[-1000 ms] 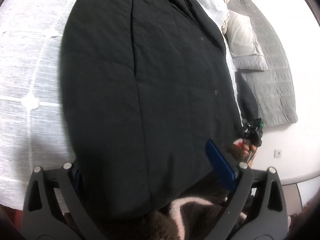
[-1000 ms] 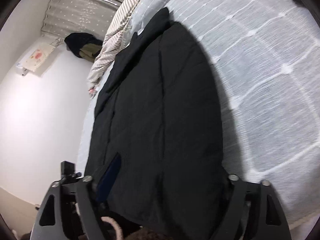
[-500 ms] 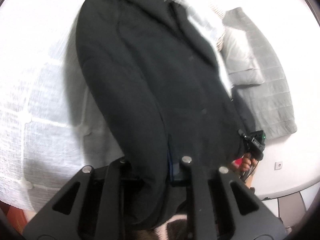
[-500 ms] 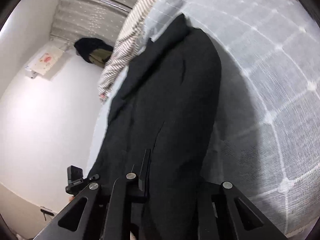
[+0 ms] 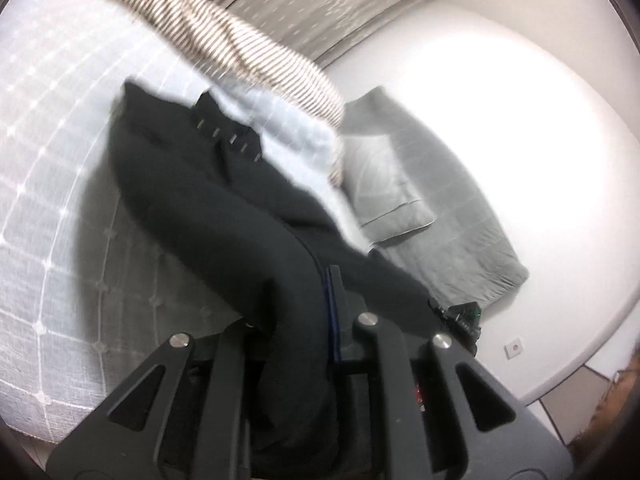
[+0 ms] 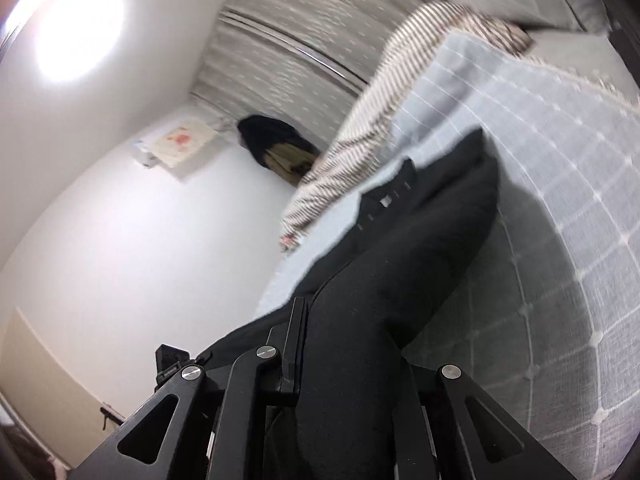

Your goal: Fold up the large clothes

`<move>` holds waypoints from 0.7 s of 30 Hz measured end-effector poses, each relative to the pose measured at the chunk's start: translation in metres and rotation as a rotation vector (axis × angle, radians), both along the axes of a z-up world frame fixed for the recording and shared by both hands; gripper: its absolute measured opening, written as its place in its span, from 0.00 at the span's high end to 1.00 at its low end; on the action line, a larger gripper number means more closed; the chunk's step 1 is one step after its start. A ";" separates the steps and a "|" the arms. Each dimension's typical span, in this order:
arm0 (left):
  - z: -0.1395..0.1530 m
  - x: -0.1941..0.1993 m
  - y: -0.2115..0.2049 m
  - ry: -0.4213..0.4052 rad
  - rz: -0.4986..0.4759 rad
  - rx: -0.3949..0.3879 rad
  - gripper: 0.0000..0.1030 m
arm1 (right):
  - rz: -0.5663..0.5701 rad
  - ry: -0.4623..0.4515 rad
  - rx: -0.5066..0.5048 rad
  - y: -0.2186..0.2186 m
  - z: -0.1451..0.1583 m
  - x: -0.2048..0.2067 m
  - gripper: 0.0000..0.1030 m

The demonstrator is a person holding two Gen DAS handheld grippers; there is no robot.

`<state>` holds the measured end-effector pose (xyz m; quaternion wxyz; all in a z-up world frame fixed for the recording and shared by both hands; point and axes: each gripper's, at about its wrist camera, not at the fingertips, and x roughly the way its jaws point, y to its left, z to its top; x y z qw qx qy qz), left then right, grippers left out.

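Left gripper [image 5: 298, 320]: jaws just closed, clamped on the near hem of the black coat [image 5: 224, 208], cloth bunched between them. Right gripper [image 6: 348, 344]: jaws likewise just closed, pinching the same hem further along. Black coat: near end lifted off the bed, far end with collar lying on the white grid-pattern bedspread [image 5: 44, 184], toward the bed's far edge. Striped blanket [image 5: 240, 40]: along the far edge, just beyond the collar. Grey pillow [image 5: 380, 184] on grey quilt [image 5: 460, 240]: on the floor beside the bed. Curtain [image 6: 296, 32]: far wall.
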<state>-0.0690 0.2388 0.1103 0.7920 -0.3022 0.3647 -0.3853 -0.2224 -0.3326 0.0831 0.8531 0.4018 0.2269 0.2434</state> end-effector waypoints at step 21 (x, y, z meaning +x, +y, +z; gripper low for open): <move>0.007 0.043 0.004 -0.073 0.187 0.156 0.84 | -0.167 -0.005 -0.106 -0.010 0.048 0.016 0.88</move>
